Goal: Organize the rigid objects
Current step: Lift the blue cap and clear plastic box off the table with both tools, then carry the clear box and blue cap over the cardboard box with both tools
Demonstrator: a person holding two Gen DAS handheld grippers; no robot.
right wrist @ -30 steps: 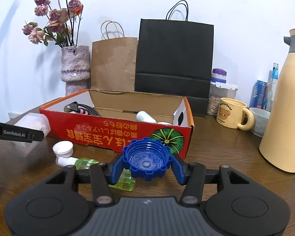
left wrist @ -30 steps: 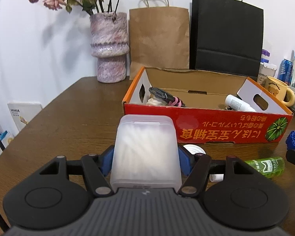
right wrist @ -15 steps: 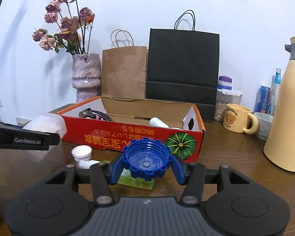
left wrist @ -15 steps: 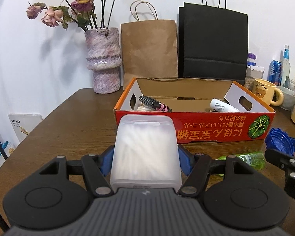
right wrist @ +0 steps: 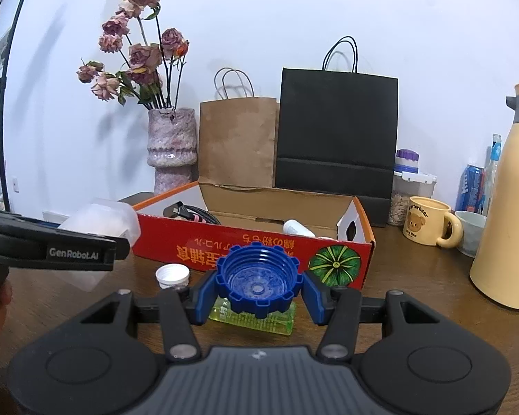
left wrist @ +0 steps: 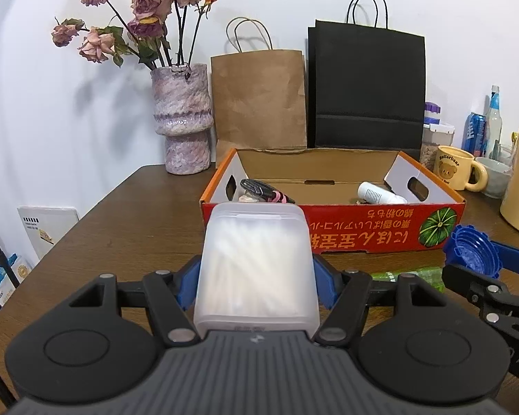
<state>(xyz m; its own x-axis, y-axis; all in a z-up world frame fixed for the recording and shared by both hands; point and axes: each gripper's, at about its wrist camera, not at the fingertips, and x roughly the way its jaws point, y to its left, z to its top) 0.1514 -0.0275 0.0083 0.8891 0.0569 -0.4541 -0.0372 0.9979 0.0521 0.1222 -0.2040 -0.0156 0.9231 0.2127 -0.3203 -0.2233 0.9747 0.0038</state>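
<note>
Two hand-held grippers face an open carton on a wooden table [left wrist: 128, 228]; both carry loads. The left gripper [left wrist: 256, 285] is clamped on a translucent plastic box [left wrist: 256, 266] packed with white sticks, its blue pads pressing the box's two sides at lower centre of the left wrist view; the box's long axis runs forward along the fingers, toward the red cardboard box [left wrist: 332, 228] that fills the middle of the frame directly ahead. The right gripper [right wrist: 256, 292] is closed on a blue screw cap [right wrist: 257, 285], hollow side toward the camera, at lower centre of the right wrist view; the same carton [right wrist: 256, 242] stands just beyond and slightly above it.

The carton already holds a dark brush-like object [left wrist: 259, 186] at its left end and a white tube [left wrist: 377, 193] toward the right; its middle floor looks bare. On the table in front of it lie a green bottle [right wrist: 256, 318] on its side, below the cap, and a small white cap [right wrist: 172, 275] to the left.

Judged from these views, both loads sit on the near side of the carton's front wall; each would have to rise over that printed wall before release. The left gripper appears squarely lined up with the carton's left half.
</note>
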